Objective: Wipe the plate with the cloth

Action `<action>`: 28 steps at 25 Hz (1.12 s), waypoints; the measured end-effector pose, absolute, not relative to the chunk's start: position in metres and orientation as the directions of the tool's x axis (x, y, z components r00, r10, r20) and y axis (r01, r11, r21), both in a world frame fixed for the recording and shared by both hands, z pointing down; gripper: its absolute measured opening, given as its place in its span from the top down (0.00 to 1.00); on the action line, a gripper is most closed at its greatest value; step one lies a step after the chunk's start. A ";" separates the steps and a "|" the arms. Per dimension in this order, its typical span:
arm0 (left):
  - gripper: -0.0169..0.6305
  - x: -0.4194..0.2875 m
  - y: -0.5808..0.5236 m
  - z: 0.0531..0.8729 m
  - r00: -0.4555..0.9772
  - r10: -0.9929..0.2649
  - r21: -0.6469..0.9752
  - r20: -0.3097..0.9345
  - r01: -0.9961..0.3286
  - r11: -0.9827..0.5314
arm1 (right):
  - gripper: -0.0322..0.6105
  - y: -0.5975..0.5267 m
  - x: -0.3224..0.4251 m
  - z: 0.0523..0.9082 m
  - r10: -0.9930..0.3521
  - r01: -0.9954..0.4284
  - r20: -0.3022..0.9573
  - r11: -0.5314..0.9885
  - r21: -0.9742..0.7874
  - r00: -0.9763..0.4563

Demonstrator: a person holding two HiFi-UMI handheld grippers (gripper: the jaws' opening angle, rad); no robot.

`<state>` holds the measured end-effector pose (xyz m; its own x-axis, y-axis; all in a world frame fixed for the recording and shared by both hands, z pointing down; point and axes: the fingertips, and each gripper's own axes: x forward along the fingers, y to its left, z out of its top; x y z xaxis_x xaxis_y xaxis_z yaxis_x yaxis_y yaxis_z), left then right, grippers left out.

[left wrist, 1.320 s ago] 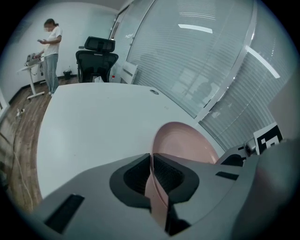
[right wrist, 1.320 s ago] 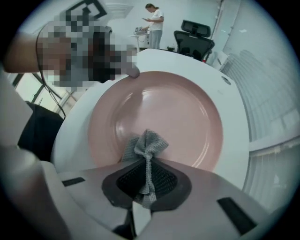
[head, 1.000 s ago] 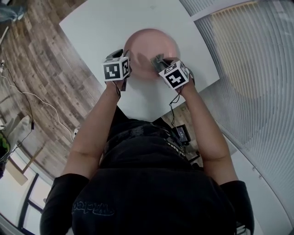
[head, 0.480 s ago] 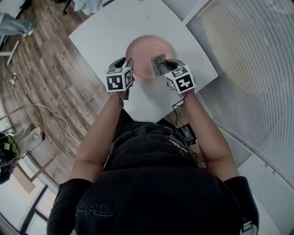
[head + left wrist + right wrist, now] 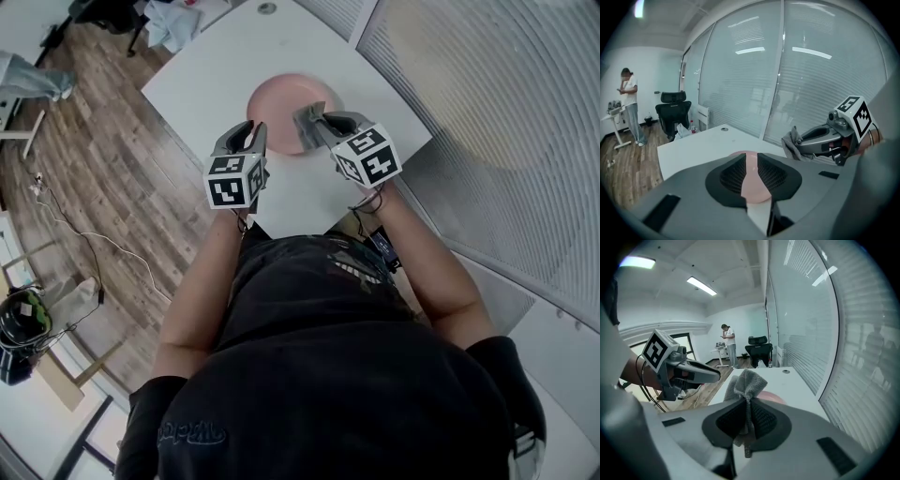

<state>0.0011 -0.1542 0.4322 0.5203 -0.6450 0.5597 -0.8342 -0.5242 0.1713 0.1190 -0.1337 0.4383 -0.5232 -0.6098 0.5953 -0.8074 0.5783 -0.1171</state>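
Observation:
A pink plate (image 5: 284,97) lies on the white table (image 5: 211,66). Both grippers hover above its near edge, lifted clear of it. My right gripper (image 5: 312,125) is shut on a grey cloth (image 5: 749,380), which bunches up past the fingertips; the plate (image 5: 774,398) shows below it. My left gripper (image 5: 247,141) holds nothing and its jaws are closing. In the left gripper view the plate (image 5: 756,185) shows far below through the gap of the left gripper (image 5: 752,157). The right gripper (image 5: 806,140) with the cloth (image 5: 791,140) hangs to its right.
A glass wall with blinds (image 5: 487,94) runs along the table's right side. Wooden floor (image 5: 94,159) with cables lies to the left. A person (image 5: 629,105) stands far off by a desk, near a black office chair (image 5: 672,110).
Both grippers have risen away from the plate toward the head camera. The cloth has gone up with the right gripper. The plate has stayed on the table.

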 end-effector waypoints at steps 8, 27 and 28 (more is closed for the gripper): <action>0.94 -0.011 -0.113 0.403 0.543 -0.690 0.220 0.479 -0.835 -0.505 | 0.89 -0.098 0.099 0.412 -0.622 -0.764 0.526 0.640 -0.086 -0.580; 0.95 -0.063 -0.005 0.330 0.769 -0.552 0.230 0.323 -0.629 -0.742 | 0.89 -0.004 0.025 0.353 -0.739 -0.831 0.398 0.540 -0.132 -0.543; 0.95 -0.070 0.000 0.327 0.775 -0.547 0.227 0.315 -0.621 -0.750 | 0.89 0.003 0.021 0.351 -0.747 -0.839 0.395 0.527 -0.136 -0.534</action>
<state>-0.0703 0.0004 0.3274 0.7754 -0.5473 0.3149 -0.6214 -0.7499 0.2269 0.0210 0.0031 0.3510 -0.5339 -0.7474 0.3954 -0.8388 0.5271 -0.1363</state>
